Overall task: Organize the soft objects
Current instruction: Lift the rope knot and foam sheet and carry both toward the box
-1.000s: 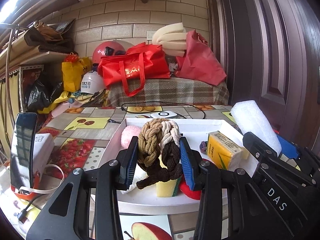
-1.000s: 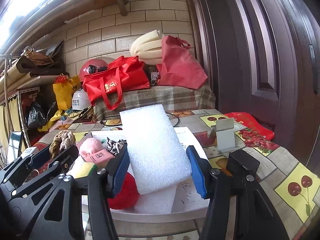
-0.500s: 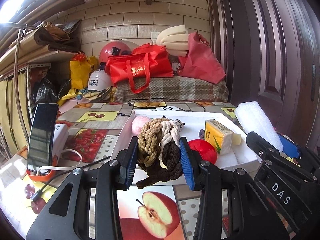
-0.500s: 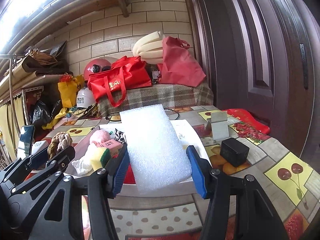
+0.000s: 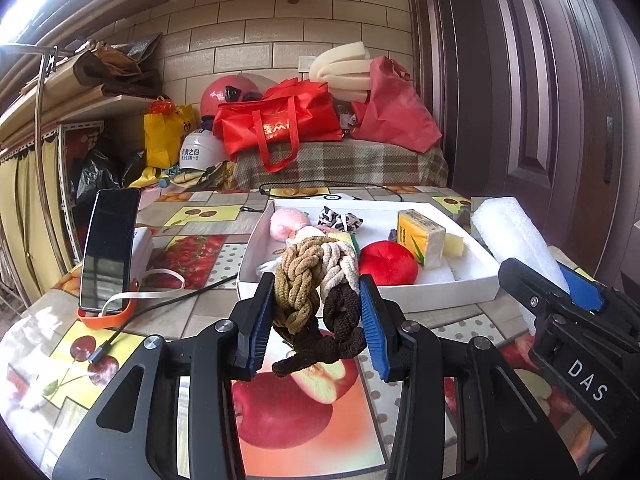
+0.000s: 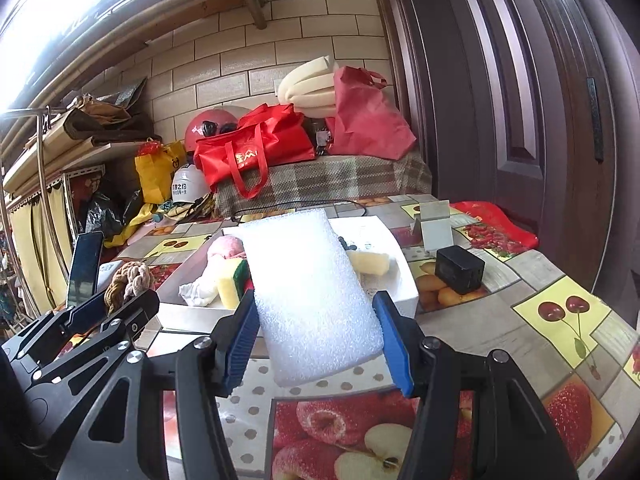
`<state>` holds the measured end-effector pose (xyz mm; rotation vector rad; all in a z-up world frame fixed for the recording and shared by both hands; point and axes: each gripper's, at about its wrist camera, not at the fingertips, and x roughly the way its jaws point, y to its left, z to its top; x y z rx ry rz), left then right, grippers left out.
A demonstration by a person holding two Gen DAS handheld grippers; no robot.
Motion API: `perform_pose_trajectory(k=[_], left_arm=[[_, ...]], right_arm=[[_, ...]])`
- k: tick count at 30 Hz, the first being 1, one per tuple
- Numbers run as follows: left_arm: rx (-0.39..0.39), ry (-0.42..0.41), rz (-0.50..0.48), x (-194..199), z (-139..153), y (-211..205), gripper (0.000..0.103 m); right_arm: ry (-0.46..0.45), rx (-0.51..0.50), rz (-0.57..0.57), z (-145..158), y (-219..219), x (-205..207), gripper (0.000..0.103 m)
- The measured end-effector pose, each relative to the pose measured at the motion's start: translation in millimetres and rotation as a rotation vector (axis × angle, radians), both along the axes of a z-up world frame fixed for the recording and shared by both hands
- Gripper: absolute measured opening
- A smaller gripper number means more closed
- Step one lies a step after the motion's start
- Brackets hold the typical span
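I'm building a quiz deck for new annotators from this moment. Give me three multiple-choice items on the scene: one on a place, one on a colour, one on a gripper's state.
1. Where does the red plush ball lie?
A. in the white tray
B. on the phone stand
C. between the right gripper's pads

2. What colours are the strands of the braided knot?
A. red, blue, green
B. tan, cream, dark brown
C. all white

3. What is the right gripper doing?
A. standing open, empty
B. shut on the white foam block
C. shut on a sponge

Answers:
1 A: the ball sits inside the tray, beside the yellow tissue pack.
2 B: three strands of these colours show between the left gripper pads.
3 B: both blue pads press the block's sides, with the block off the table.
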<state>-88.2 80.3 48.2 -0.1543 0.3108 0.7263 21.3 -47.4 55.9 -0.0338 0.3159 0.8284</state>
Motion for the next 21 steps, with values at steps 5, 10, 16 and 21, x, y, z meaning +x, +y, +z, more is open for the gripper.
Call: perform_pose_trajectory(k=[5,10,16,21], left_arm=[[-0.028,-0.003,0.005,-5.9,-1.3,1.3,0.040],[-0.016,0.006,0.000,-7.4,-1.7,-4.1,0.040],[-0.049,0.023,0.005,-5.5,-4.2,2.7,0.040],[-0.071,0.035,0.023,2.6,-4.9,18.6,0.040]], right_arm=[[0.026,0.034,-0.007,2.7,-10.1,-3.6,0.057],[0.069,0.024,0.021,0.8,-13.5,-13.0,0.057],[0.058,-0.030,0.014,-1.4,-0.6,-11.7,0.057],[0.087,-0.032,-0.024,-6.7,2.2,6.1,0.057]])
